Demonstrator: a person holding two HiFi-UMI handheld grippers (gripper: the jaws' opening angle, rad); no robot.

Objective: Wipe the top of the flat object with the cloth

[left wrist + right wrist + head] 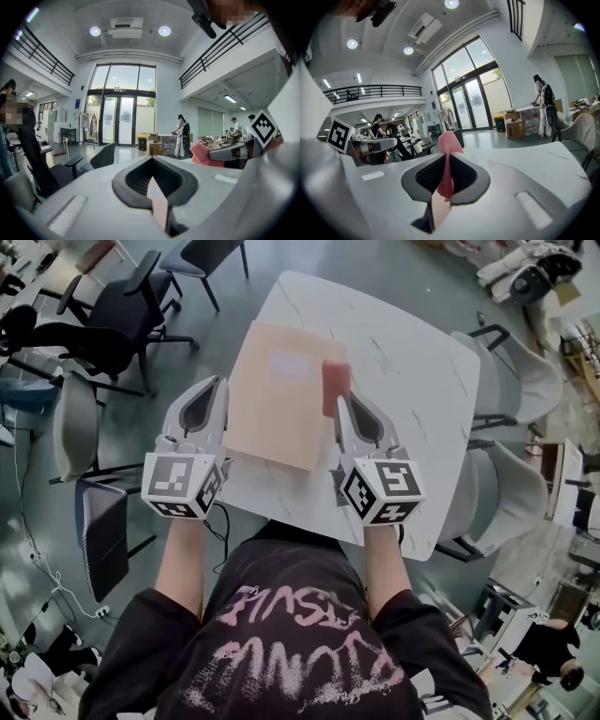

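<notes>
A flat beige board [281, 395] lies on the white marble table [412, 371]. My left gripper [219, 383] is at the board's left edge and is shut on it; in the left gripper view a thin beige sliver of the board [158, 202] sits between the closed jaws of the left gripper [152, 176]. My right gripper [340, 402] is at the board's right edge, shut on a pink cloth [335, 381]. In the right gripper view the cloth [449, 143] stands up out of the right gripper [446, 173], with a beige strip below it. The cloth [205, 154] also shows in the left gripper view.
Black office chairs [112, 315] stand off the table's far left corner, and a grey chair [75, 427] is at the left. White chairs [525, 381] line the table's right side. People stand far back by cardboard boxes [154, 147] near the glass doors.
</notes>
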